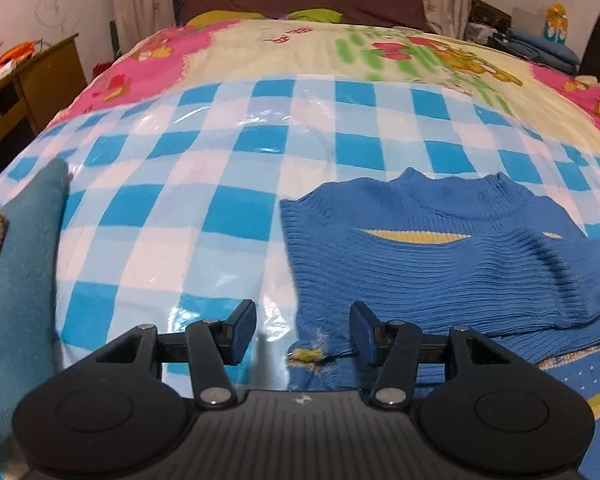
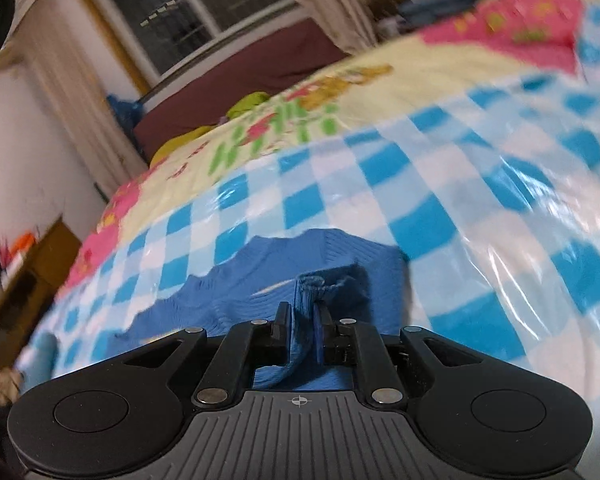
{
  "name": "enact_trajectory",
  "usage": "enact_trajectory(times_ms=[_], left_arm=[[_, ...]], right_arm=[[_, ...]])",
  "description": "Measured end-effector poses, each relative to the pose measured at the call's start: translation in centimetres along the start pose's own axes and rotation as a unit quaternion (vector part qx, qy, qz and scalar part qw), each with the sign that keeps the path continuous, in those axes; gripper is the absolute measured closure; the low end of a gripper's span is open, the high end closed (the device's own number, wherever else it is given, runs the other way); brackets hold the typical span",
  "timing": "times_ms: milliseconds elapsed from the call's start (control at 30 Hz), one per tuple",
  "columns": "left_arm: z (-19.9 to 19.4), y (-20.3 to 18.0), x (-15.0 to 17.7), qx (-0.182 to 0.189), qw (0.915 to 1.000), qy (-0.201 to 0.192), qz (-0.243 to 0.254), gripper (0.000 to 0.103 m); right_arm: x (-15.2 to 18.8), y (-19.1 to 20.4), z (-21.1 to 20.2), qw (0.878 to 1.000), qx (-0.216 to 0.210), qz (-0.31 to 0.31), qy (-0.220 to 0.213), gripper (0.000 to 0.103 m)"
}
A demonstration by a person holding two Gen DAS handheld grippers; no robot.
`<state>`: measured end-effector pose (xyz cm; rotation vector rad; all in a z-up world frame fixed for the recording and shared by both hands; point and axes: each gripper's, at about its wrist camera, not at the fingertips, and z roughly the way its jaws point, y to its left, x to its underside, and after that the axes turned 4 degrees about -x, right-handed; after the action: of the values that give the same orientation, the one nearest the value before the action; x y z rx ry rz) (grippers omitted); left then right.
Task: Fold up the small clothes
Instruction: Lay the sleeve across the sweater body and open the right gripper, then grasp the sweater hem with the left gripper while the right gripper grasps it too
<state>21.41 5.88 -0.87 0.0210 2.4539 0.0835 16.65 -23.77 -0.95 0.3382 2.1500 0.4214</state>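
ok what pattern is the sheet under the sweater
Blue and white checks on the sheet beneath the blue sweater, clearest in the left wrist view.

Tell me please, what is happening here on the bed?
A person with a gripper in each hand is folding a small blue sweater on a checked plastic sheet spread over the bed. The right gripper is shut on a bunched part of the sweater. The left gripper is open, low over the sweater's near edge, gripping nothing. A teal cloth lies at the left.
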Motion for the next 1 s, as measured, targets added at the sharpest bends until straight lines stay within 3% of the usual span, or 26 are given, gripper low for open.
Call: enact_trajectory(times_ms=[133, 233, 367, 500, 700, 833, 1000], left_arm=[[1.6, -0.4, 0.2, -0.011, 0.9996, 0.024, 0.011, 0.047], [2.0, 0.7, 0.6, -0.002, 0.9993, 0.035, -0.01, 0.046], [1.0, 1.2, 0.8, 0.002, 0.9994, 0.027, -0.02, 0.046], [0.6, 0.7, 0.5, 0.003, 0.9998, 0.016, -0.011, 0.046], [1.8, 0.6, 0.1, -0.002, 0.9996, 0.023, -0.014, 0.046], [2.5, 1.5, 0.5, -0.005, 0.9991, 0.031, -0.027, 0.042], [1.8, 2.0, 0.8, -0.016, 0.9991, 0.032, -0.025, 0.042]], right_arm=[[0.2, -0.4, 0.5, 0.999, 0.04, 0.002, 0.003, 0.089], [0.1, -2.4, 0.8, 0.996, 0.08, 0.02, 0.019, 0.089], [-0.3, -2.6, -0.4, 0.998, 0.062, 0.033, -0.006, 0.089], [-0.6, -0.4, -0.3, 0.999, 0.029, 0.0, -0.034, 0.085], [-1.3, 0.6, 5.3, 0.999, -0.017, -0.014, 0.023, 0.082], [-1.2, -0.6, 7.3, 0.998, 0.026, -0.022, 0.047, 0.089], [-1.0, -1.5, 6.2, 0.998, 0.042, -0.023, 0.045, 0.09]])
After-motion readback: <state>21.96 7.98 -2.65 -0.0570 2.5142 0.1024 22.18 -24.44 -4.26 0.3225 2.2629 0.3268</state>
